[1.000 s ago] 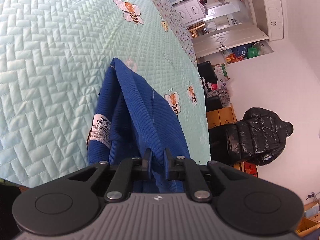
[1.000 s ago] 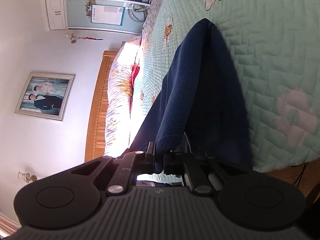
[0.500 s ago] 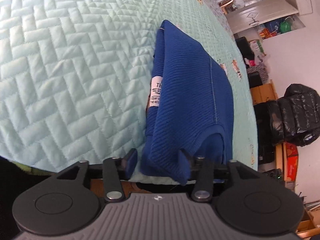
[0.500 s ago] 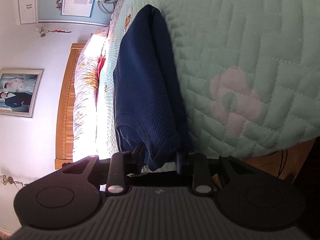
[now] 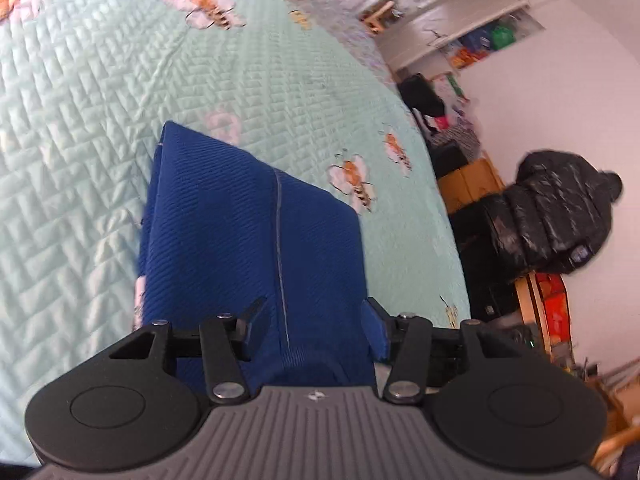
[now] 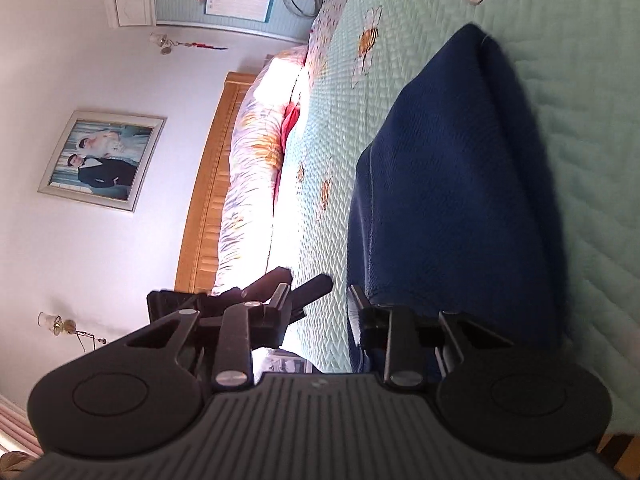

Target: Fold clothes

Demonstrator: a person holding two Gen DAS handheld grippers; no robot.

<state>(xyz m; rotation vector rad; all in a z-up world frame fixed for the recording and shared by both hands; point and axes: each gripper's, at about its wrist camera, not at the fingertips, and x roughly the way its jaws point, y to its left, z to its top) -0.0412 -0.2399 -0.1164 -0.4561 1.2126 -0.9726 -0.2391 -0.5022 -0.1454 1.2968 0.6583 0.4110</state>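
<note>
Left gripper [image 5: 314,322] sits at the bottom of its frame, jaws opening and standing wide, the folded blue garment [image 5: 248,240] lying loose between them, pads not pressing it. Right gripper [image 6: 318,306] has jaws apart but closing, nothing gripped; garment edge just right of them. The garment lies mid-frame on the mint quilted bedspread [image 5: 80,140], which has bees on it.

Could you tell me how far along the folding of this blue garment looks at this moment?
Done, apparently: the blue garment lies folded into a narrow stack on the quilted bedspread. In hand: nothing. The left tongs are opening with cloth between them, unpinched; the right tongs are closing on nothing, the garment beside them. Left: probably withdrawing, perhaps one more fold.
</note>
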